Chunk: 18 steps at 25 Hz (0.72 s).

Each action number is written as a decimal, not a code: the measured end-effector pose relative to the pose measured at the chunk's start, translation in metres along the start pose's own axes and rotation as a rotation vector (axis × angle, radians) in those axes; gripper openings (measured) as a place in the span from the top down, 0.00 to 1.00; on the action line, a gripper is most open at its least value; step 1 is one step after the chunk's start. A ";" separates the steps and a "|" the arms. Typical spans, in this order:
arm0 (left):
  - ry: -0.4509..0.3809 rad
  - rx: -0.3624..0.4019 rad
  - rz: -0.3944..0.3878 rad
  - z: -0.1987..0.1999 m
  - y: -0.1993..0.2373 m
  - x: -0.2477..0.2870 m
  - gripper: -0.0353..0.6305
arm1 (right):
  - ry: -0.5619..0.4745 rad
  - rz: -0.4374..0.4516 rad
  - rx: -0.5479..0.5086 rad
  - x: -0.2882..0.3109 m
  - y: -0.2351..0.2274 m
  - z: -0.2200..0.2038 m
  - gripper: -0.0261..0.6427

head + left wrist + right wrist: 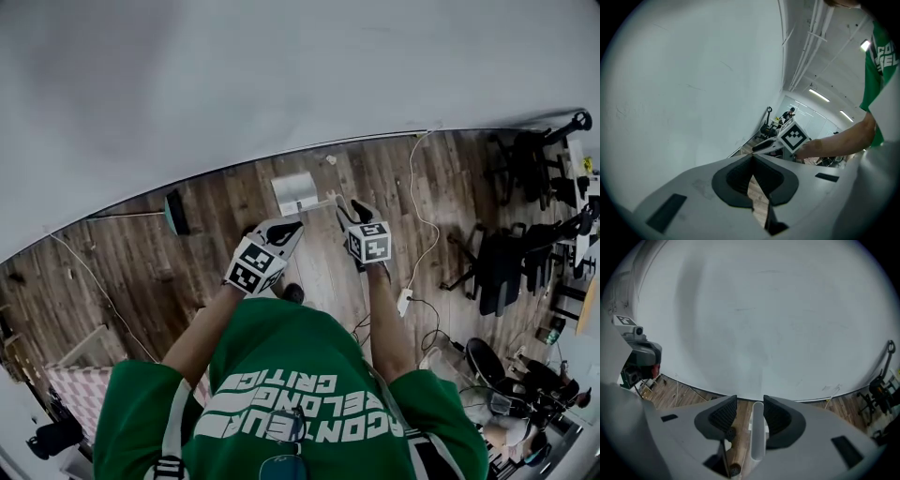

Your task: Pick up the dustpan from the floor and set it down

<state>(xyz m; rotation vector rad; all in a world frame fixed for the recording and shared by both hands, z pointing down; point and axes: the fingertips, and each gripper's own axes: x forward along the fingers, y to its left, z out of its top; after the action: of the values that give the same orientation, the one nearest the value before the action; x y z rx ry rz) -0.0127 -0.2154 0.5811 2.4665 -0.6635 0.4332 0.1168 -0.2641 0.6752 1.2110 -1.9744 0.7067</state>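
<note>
The dustpan point(294, 192) is pale grey and lies on the wooden floor close to the white wall, with its white handle pointing to the right. My right gripper point(349, 208) is at the end of that handle. In the right gripper view the handle point(758, 437) runs between the jaws of the right gripper point(750, 404), close to the right pad, with a gap to the left pad, so the jaws are open. My left gripper point(292, 228) hovers just left of it and below the dustpan. Its pads point(752, 158) meet at the tips with nothing between them.
A white wall point(281, 66) rises right behind the dustpan. A dark teal object point(175, 212) stands by the wall to the left. A white cable point(424, 225) trails over the floor on the right, with black office chairs point(506, 267) beyond it. My shoe point(293, 293) is below the grippers.
</note>
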 end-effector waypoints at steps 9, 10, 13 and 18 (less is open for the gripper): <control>0.010 -0.020 -0.016 -0.004 0.021 0.002 0.95 | 0.249 0.003 0.010 0.063 -0.010 -0.030 0.61; 0.011 -0.023 -0.016 -0.005 0.023 0.001 0.95 | 0.273 0.002 0.010 0.069 -0.010 -0.033 0.61; 0.012 -0.033 -0.012 -0.006 0.029 -0.001 0.95 | 0.332 -0.001 0.024 0.083 -0.013 -0.042 0.61; 0.020 -0.049 -0.005 -0.011 0.039 -0.006 0.95 | 0.408 -0.018 0.027 0.098 -0.019 -0.053 0.60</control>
<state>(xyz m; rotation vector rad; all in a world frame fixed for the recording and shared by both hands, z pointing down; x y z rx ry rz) -0.0404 -0.2356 0.6037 2.4140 -0.6527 0.4336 0.1181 -0.2837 0.7865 1.0038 -1.6188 0.8946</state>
